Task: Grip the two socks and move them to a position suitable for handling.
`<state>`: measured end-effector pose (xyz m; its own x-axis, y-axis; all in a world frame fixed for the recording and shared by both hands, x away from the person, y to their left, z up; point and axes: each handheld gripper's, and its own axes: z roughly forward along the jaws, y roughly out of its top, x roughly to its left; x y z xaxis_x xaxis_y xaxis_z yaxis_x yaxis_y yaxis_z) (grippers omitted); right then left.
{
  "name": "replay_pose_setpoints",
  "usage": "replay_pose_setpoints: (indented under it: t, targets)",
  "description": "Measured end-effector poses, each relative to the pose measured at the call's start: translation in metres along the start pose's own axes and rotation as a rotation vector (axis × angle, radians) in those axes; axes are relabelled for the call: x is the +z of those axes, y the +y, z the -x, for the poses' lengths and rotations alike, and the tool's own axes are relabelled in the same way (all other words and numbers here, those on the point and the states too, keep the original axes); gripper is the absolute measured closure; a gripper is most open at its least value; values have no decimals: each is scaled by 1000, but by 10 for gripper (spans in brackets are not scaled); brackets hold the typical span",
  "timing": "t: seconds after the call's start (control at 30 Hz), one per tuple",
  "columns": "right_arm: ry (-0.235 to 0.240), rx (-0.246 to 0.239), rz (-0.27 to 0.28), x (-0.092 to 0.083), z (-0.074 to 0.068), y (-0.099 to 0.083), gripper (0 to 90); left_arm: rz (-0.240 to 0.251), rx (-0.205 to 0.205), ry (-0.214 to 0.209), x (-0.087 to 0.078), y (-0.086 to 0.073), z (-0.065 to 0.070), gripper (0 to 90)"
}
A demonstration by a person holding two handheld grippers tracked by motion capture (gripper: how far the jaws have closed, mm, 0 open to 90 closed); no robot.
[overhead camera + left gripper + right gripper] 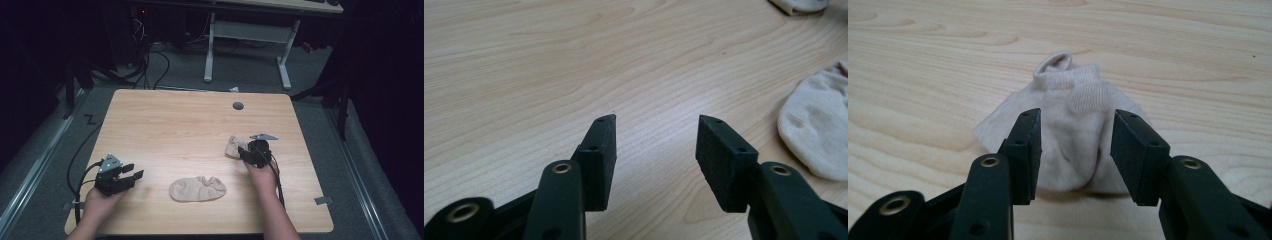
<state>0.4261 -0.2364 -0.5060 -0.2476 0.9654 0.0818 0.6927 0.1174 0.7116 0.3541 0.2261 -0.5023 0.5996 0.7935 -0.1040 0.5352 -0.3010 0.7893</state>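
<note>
a: what's hidden or cut off?

b: in the high view the right gripper [243, 153] covers part of the bunched sock [233, 146], so its near edge is lost there. the room past the table [165, 125] is too dark to read. in the left gripper view the flat sock [819, 132] is cut by the right edge, and a scrap of the bunched sock [800, 5] is cut at the top.

a: count?

b: 2 socks, both beige. 2 grippers, 1 per hand. 1 table w/ 1 grey round cap [238, 105] near its far edge.

a: where are the socks?

b: flat one [197, 189] lies mid-table toward the near edge, between the hands. bunched one sits right of centre, just at the right gripper's tip.

a: jaws?

b: right gripper [1075, 150] stands wide; the bunched sock [1068, 125] sits in the gap, cuff loop up at the far end. can't tell if the pads touch the cloth, no squeeze seen. left gripper [656, 150] is also wide, holding nothing, bare wood between the pads, near the table's left edge [137, 170], well apart from both socks.
</note>
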Motion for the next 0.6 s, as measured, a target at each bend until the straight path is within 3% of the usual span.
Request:
replay_pose_setpoints:
  t: [0.1, 0.2, 0.23, 0.6]
  targets:
    - [-2, 0, -34, 7, 1, -1, 582, 3, 4, -6, 0, 0, 2, 511]
    - [-27, -36, -51, 7, 0, -3, 803, 3, 15, -5, -1, 0, 3, 510]
    - [-19, -52, -17, 1, -2, -4, 865, 5, 17, -9, -1, 1, 3, 510]
    - [43, -90, 52, -22, -21, -6, 870, 1, 22, -10, -1, 1, 5, 510]
